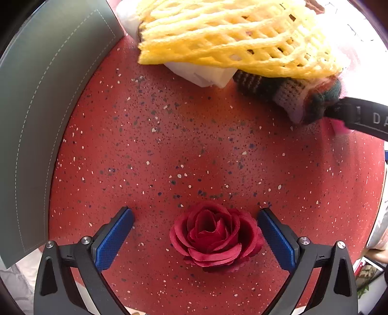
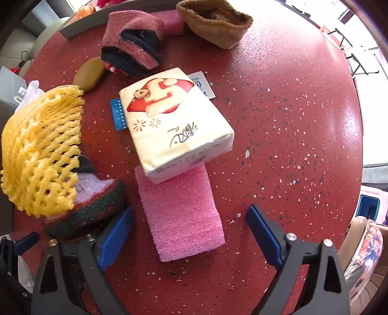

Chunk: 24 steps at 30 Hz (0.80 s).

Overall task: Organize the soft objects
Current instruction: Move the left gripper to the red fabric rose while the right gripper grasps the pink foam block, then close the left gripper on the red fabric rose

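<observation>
A dark red fabric rose (image 1: 213, 238) lies on the red speckled table (image 1: 169, 145), between the blue pads of my left gripper (image 1: 195, 238), which is open and clear of it on both sides. A pink foam block (image 2: 180, 210) lies between the pads of my right gripper (image 2: 190, 236), open with gaps on both sides. A tissue pack (image 2: 174, 121) rests on the block's far end. Yellow foam netting (image 2: 41, 150) drapes over a striped knitted piece (image 2: 89, 210) at the left. The right gripper's black finger (image 1: 363, 118) shows at the left wrist view's right edge.
A grey stitched mat (image 1: 43, 109) covers the table's left side. Farther off lie a pink and black knitted piece (image 2: 135, 48), a tan knitted basket (image 2: 215, 21), an olive soap-like oval (image 2: 89, 74) and a pink sponge (image 2: 173, 23). White paper (image 1: 206, 75) pokes from under the netting.
</observation>
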Motion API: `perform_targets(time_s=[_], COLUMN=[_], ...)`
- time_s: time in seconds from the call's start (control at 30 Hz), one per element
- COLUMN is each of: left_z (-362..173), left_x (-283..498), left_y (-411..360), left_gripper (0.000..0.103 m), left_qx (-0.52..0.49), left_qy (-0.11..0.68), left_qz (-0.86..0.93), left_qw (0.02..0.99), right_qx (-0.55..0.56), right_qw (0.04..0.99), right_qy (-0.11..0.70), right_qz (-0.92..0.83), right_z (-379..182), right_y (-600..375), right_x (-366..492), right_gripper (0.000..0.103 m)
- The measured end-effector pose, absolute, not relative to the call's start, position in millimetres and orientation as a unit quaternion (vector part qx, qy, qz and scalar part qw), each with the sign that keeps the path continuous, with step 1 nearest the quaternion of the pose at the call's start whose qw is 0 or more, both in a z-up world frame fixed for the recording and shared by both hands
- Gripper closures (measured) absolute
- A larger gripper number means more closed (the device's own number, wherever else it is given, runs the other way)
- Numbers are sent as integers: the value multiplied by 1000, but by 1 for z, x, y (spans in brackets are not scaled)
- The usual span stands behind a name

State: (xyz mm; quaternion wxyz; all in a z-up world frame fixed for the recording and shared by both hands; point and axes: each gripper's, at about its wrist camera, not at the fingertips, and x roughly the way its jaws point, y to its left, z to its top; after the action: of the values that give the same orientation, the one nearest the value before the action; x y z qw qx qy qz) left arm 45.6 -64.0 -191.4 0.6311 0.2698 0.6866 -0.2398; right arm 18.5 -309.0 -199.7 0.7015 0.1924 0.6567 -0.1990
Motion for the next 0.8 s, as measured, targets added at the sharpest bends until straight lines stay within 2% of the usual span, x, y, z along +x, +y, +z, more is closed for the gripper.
perform_targets(time_s=[0.03,0.07,0.13,0.23,0.3,0.33,0.4,0.8], left_z=[-193,-194,-195,-193,-186,-184,-180,-149], left_x=[45,42,37,26,20,18,14,-11], left_y=[-66,-67,-67,-66,-67,-68,-70,-44], left_gripper=[0,0,1,14,33,39,65,66], left_qx=[271,275,284,292,303,310,321,414], left_qy=[688,689,690,684,672,667,662,613], left_qz=[-241,-242,-246,-258,-276,-285,-302,-392], left_qw=[629,626,619,617,617,615,606,546], right_qx=[192,189,184,216,231,240,256,325], right_qw=[707,713,705,705,706,705,701,672], right_qy=[652,647,655,646,637,634,632,629], right_qz=[-197,-196,-198,-198,-206,-208,-209,-217], right_z=[-194,-189,-185,-177,-168,-164,-159,-136], right_y=[-307,-304,-301,-298,-296,-293,-289,-213], right_x=[18,19,18,4,-10,-17,-31,-117], right_gripper=[45,50,50,50,50,50,50,50])
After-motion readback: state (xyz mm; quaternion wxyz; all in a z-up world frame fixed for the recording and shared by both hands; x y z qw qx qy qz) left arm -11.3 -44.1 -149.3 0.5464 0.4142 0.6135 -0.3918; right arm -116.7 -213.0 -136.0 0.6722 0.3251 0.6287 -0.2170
